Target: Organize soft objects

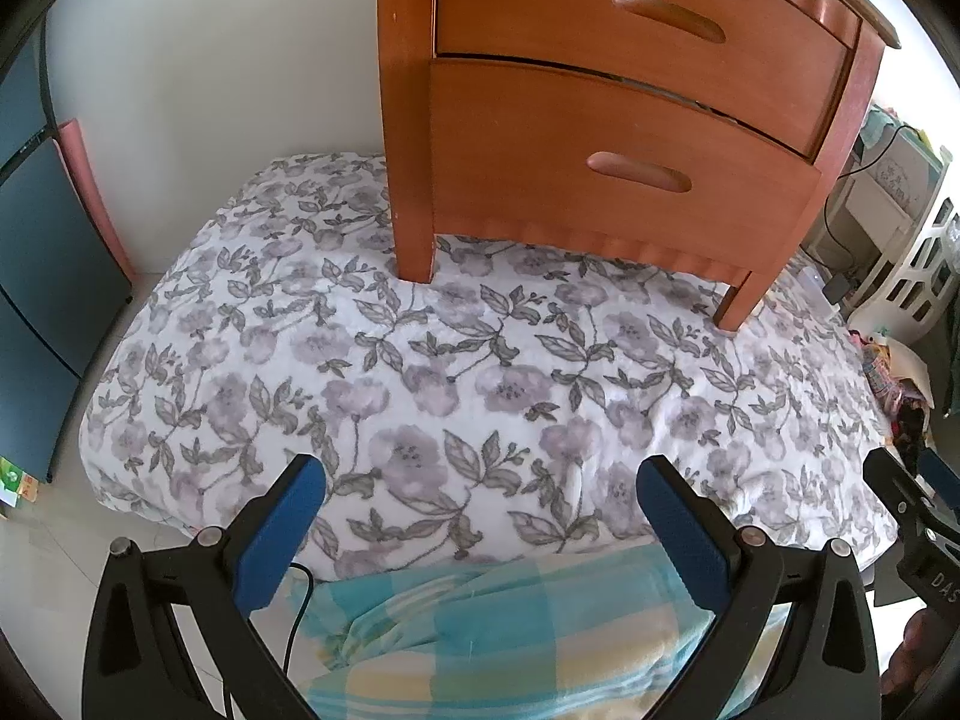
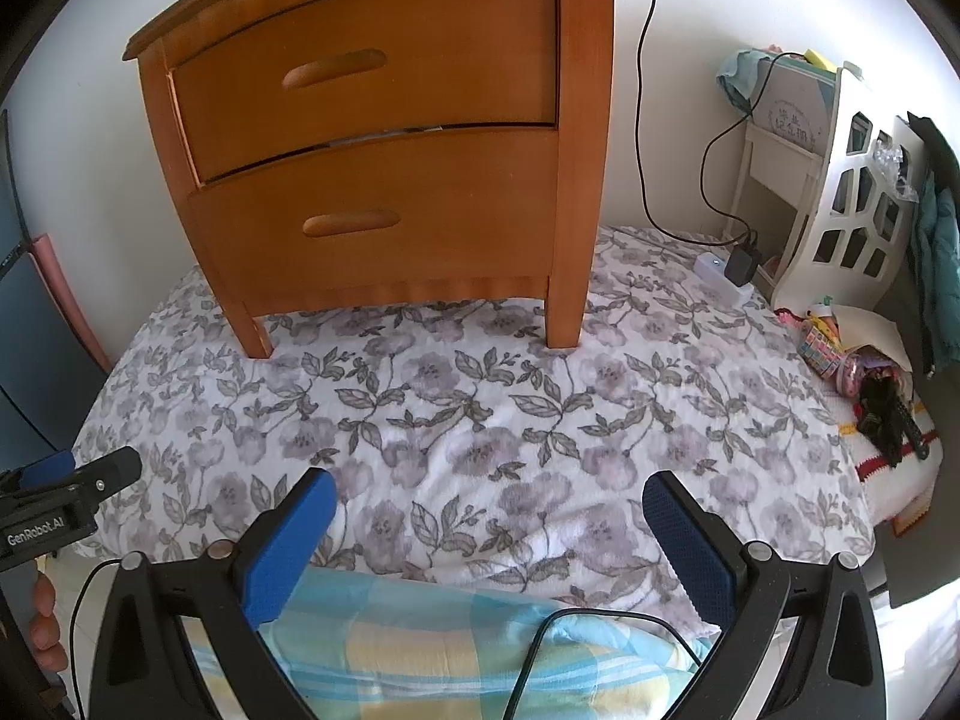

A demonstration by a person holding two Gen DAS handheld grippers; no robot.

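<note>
A white blanket with grey-purple flowers lies spread flat on the floor in front of a wooden nightstand. Nearest me, a blue, yellow and white checked cloth sits bunched at the blanket's near edge. My left gripper hovers open above that edge with nothing between its blue pads. My right gripper is open too, also above the near edge, empty. Each gripper shows at the side of the other's view: the right one, the left one.
The orange-brown nightstand stands with its front legs on the blanket. A power strip with a charger lies at the far right, near a white shelf unit. Toys and a knitted mat lie right. A black cable crosses the checked cloth.
</note>
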